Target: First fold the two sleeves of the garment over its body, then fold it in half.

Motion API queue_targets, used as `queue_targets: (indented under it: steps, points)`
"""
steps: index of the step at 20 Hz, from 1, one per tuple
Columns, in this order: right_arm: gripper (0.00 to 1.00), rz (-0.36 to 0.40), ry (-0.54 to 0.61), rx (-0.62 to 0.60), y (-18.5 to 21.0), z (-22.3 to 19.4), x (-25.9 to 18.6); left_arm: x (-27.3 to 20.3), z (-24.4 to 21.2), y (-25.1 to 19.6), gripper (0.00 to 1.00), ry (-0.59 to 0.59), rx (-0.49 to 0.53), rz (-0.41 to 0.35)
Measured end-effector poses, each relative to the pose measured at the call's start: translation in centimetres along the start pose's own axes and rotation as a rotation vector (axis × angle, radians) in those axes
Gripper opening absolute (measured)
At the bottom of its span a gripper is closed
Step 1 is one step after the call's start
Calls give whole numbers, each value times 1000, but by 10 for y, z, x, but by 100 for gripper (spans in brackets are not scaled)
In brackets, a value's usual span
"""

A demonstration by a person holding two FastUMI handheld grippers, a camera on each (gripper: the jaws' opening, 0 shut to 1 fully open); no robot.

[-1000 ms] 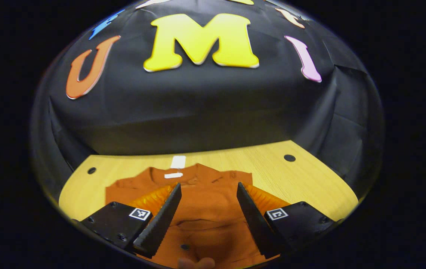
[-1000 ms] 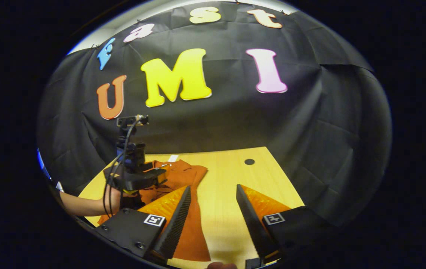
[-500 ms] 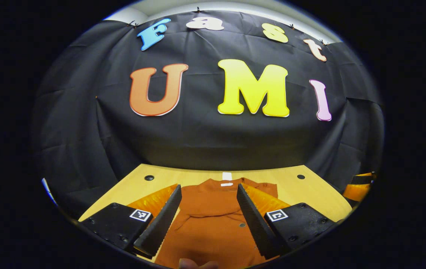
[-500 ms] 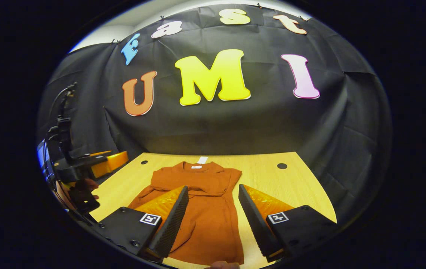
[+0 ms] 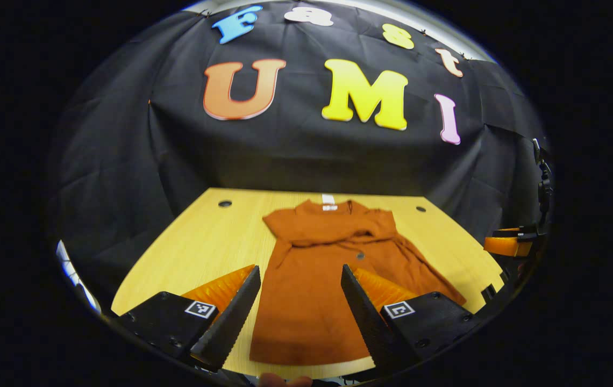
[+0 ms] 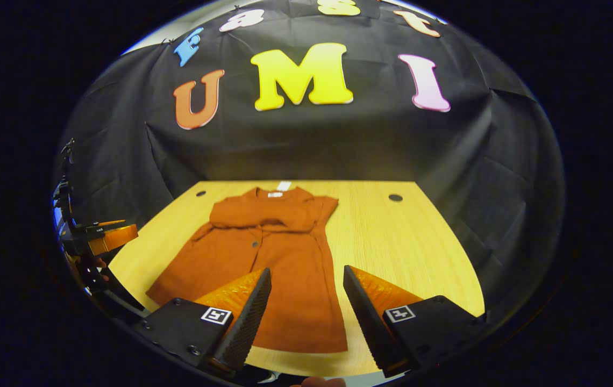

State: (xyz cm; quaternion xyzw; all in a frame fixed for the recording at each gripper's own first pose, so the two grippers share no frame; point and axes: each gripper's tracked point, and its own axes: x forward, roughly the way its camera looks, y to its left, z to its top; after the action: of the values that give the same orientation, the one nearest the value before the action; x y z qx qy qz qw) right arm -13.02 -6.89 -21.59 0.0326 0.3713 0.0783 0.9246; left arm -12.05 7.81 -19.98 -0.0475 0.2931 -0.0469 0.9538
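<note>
Two claws hung above the near edge of the tabletop (image 5: 199, 242), and neither touched anything. In the left gripper view, we saw the left claw (image 5: 300, 309) with its jaws spread wide and nothing between them. The rust-orange garment (image 5: 317, 279) lay flat on the wood directly ahead, its hem showing in the gap between the fingers and its collar pointing away toward the black cloth wall. Its body ran up the middle of the tabletop, and both sleeves appeared folded in across the chest, forming a bunched band just below the collar. One flap of fabric fanned out toward the right side of that view. A small white tag (image 5: 328, 199) lay on the wood at the collar.

In the right gripper view, we saw the right claw (image 6: 306, 309) likewise parted and empty. The garment (image 6: 279, 269) lay ahead and somewhat to the left of this claw, its lower hem passing just behind the left finger, with bare tabletop (image 6: 392, 242) ahead of the right finger. A small button (image 6: 254, 244) showed near the middle of the cloth. The fanned flap spread toward the left side here.

At the far left edge of that same view we could make out the left claw (image 6: 110, 236), held off the side of the tabletop, well apart from the garment.
</note>
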Motion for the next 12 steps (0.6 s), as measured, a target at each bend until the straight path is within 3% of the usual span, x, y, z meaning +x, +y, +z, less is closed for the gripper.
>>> queue_targets:
  steps: [6, 12]
  points:
    - [86, -33, 210, 36, -21, -91, 16, 2, -120, 41, 98, 297, -88, -14]
    - [88, -90, 311, 57, -33, -133, 37, 7, -156, 40, 99, 378, -169, -36]
